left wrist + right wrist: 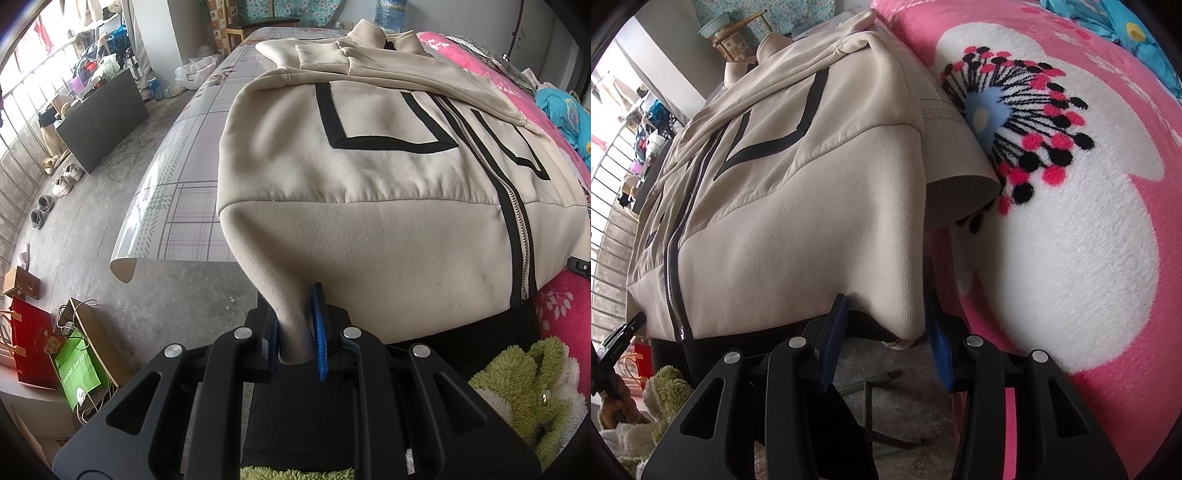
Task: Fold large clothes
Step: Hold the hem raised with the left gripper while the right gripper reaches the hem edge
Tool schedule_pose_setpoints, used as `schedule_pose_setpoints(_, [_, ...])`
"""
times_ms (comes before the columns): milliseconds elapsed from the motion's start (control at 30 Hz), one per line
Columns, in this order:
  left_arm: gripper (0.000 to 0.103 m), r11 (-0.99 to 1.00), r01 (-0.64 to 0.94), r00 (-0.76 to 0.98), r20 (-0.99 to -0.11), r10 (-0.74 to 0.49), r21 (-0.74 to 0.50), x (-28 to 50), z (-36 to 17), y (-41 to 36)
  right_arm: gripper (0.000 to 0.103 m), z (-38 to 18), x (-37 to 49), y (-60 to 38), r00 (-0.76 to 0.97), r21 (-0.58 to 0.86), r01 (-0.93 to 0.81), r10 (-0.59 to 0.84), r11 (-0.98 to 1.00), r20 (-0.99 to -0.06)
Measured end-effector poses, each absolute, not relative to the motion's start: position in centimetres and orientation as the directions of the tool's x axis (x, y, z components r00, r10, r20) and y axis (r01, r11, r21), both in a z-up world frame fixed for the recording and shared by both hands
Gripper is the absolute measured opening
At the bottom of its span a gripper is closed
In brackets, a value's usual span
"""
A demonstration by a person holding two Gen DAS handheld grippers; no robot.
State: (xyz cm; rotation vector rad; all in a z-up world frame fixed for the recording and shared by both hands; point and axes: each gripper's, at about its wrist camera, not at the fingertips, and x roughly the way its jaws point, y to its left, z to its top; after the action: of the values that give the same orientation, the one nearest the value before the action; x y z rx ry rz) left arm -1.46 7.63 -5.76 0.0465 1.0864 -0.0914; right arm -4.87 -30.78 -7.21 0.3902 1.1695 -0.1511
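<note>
- We have the cream zip jacket (369, 177) lying front-up on the bed, across the plaid plastic sheet (192, 206) and the pink flowered blanket (1089, 221); its hem faces us, its collar lies at 12 o'clock.
- The left gripper (295, 332) is clenched on the hem corner at 6 o'clock in its own view; the cloth is bunched into a narrow rope between the blue pads (318, 325).
- In the right wrist view the right gripper (886, 328) stands wider. The other hem corner sits between its pads, but we cannot tell whether both pads press on it.
- Risk: if the right side only cradles the corner, lifting could drop it, and the fold would go askew.
- Risk: the left pinch holds little cloth; a heavy fleece pulled toward 12 o'clock may slip out.
- Risk: the sleeve (424, 74) folded across the chest could slide off if we lift quickly.
- Risk: the slick plaid sheet may drag along with the jacket.
- Risk: the zipper (517, 221) could buckle if the two corners rise unevenly.
</note>
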Motion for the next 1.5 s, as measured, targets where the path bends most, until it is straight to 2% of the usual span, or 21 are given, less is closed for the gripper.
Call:
schedule_pose_setpoints(767, [0.015, 0.995, 0.098, 0.463, -0.885, -0.048, -0.003, -1.45, -5.8, 7.39, 0.041, -7.21, -4.57, -30.42, 0.389, 0.215, 0.312, 0.082, 0.926, -0.918])
schedule_pose_setpoints(1500, [0.015, 0.995, 0.099, 0.463, -0.885, -0.045, 0.001, -1.47, -5.82, 7.32, 0.032, -7.09, -4.52, -30.23, 0.39, 0.215, 0.306, 0.084, 0.927, -0.917])
